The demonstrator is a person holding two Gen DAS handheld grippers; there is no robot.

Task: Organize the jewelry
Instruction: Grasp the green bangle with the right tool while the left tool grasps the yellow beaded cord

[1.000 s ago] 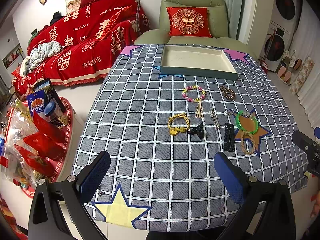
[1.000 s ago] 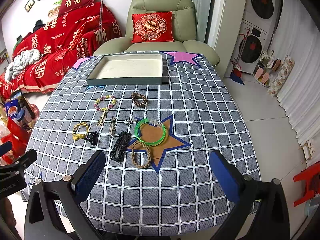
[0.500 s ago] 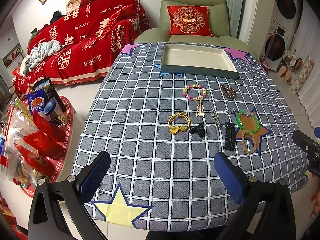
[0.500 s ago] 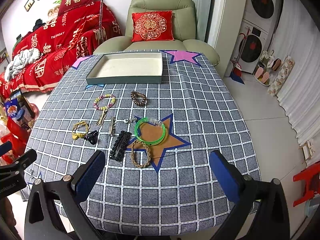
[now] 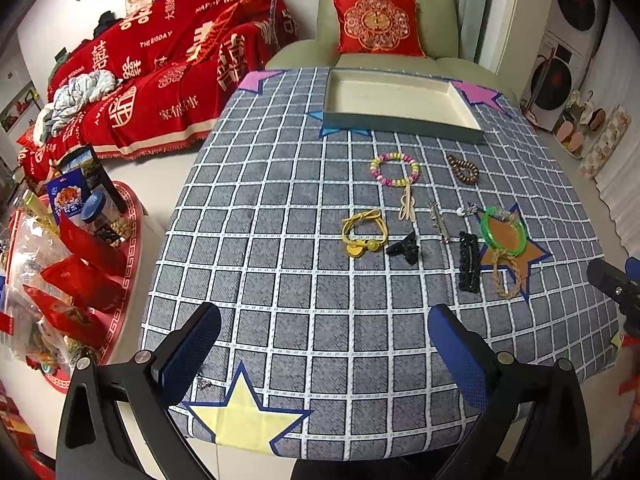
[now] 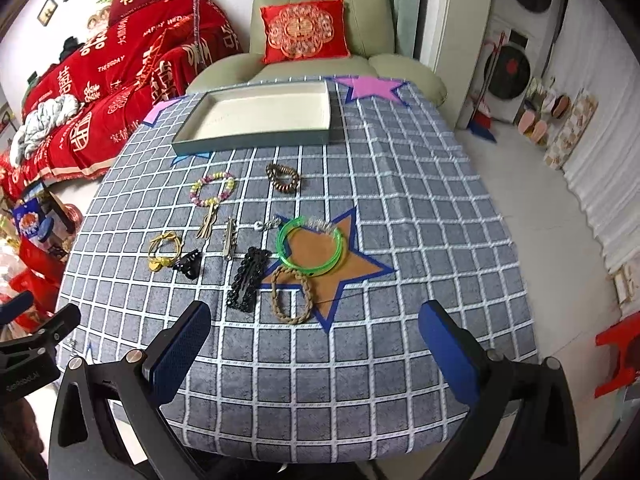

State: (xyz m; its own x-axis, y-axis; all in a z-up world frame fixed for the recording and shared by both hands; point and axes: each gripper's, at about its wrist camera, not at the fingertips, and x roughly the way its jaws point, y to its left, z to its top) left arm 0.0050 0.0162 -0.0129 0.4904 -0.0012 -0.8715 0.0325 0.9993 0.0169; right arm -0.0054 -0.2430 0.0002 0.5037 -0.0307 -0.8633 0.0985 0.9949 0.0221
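Both claws, left claw (image 5: 324,344) and right claw (image 6: 316,340), wide, empty. Green bangle (image 6: 311,250) light, stiff, likely slippery: pinch rim. Braided bracelet (image 6: 291,294) soft, floppy. Tray (image 6: 256,145) empty.

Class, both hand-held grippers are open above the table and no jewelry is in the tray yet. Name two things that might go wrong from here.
1. The green plastic bangle overlaps the braided tan rope bracelet, with the black chain-pattern hair clip alongside; one grab may drag a neighbour.
2. The thin silver hair clip lies flat on the cloth, so pads may slip off.
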